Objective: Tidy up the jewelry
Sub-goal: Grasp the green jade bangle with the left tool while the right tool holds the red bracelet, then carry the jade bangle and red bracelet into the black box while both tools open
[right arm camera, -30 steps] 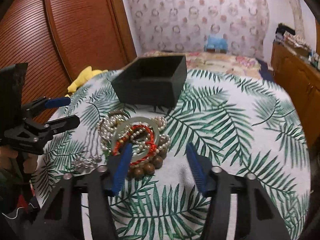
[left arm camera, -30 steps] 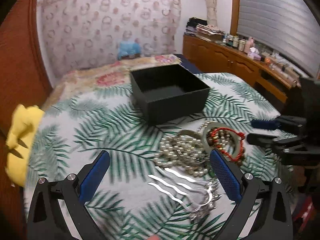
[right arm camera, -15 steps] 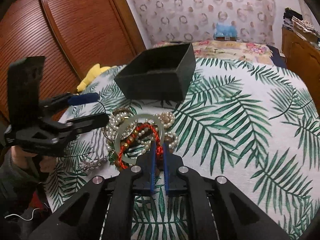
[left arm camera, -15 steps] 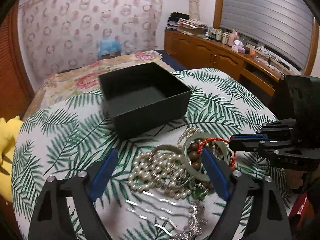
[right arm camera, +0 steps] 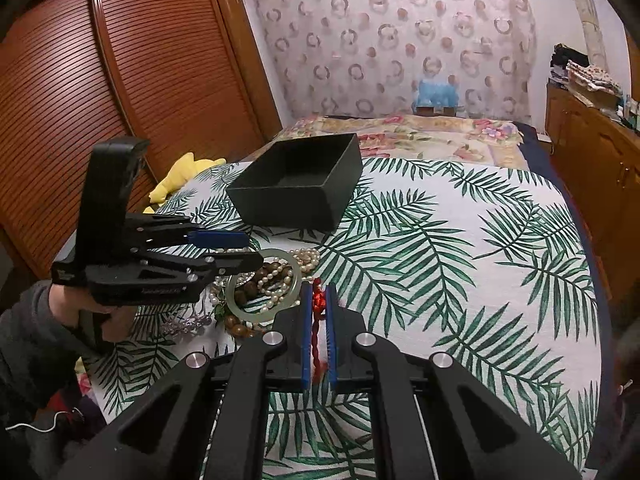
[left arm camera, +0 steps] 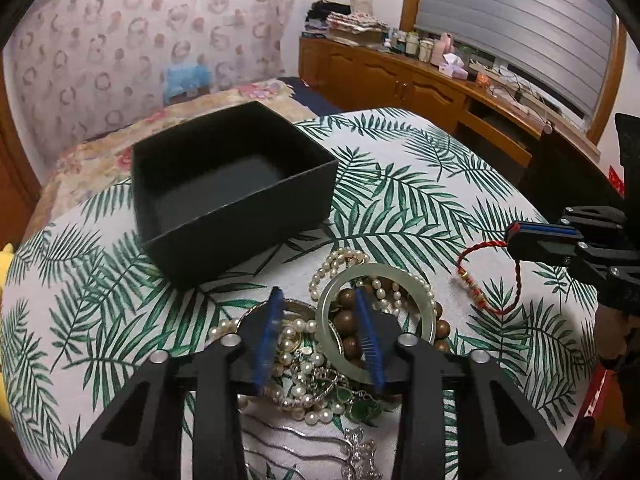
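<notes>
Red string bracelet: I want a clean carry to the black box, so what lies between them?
Right wrist view: beyond the red string bracelet, shut in the right gripper, only bare palm-print cloth leads to the black box.

Wall: papered in a pale ring pattern (right arm camera: 400, 40)
Wardrobe: slatted reddish-brown wooden doors (right arm camera: 100, 100) stood on the left
Bed: floral bedspread (right arm camera: 420, 132) lay beyond the palm-leaf tablecloth (right arm camera: 460, 248)
Window: grey roller blind (left arm camera: 520, 32) was lowered in a wood frame
Sideboard: long wooden cabinet (left arm camera: 392, 80) below it carried bottles and folded cloth
</notes>
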Motion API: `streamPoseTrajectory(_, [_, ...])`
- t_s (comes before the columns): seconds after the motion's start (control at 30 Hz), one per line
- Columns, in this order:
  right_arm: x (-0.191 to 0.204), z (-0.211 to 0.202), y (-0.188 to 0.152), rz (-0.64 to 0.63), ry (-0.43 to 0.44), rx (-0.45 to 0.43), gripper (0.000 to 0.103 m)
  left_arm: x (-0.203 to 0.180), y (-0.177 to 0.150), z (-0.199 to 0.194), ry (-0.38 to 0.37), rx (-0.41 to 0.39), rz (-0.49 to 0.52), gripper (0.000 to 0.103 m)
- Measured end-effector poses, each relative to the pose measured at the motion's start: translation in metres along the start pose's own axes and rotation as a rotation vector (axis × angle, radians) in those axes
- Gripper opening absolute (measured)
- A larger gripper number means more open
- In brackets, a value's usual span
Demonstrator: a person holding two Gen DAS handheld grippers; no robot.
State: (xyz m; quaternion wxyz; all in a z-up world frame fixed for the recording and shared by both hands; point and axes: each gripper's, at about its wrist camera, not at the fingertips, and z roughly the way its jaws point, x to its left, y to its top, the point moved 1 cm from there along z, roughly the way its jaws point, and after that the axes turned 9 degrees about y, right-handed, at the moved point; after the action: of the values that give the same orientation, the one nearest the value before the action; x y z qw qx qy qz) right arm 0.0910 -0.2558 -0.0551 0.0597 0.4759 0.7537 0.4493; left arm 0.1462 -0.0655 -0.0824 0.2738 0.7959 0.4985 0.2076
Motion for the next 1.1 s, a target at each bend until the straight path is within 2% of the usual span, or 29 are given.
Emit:
streamPoseTrajectory(0.13, [-0.005,0.003,-0.001,0.007,-0.004,0.002,0.007,-0.006,0.005,0.007,0.008,0.017,0.049,0.019])
streamPoseTrajectory(0.37, [-0.007,0.006,-0.001,0.004,-0.009,0.005,0.007,-0.015,0.010,0.013,0.023,0.045,0.119,0.018])
streamPoseTrajectory(0.5, [-0.006,0.004,0.002,-0.008,-0.010,0.000,0.007,-0.013,0.010,0.012,0.006,0.045,0.123,0.007])
streamPoseTrajectory(0.77, [0.004,0.002,0.021,-0.046,-0.010,-0.014,0.007,-0.004,0.012,-0.017,0.024,-0.060,0.070,0.007])
streamPoseTrajectory(0.9, [0.012,0.007,0.042,-0.085,-0.010,-0.022,0.007,0.010,0.018,-0.033,0.054,-0.121,0.028,0.007])
streamPoseTrajectory(1.1, [0.020,0.026,0.086,-0.123,-0.002,-0.037,0.007,0.040,0.029,-0.044,0.104,-0.152,-0.033,0.007])
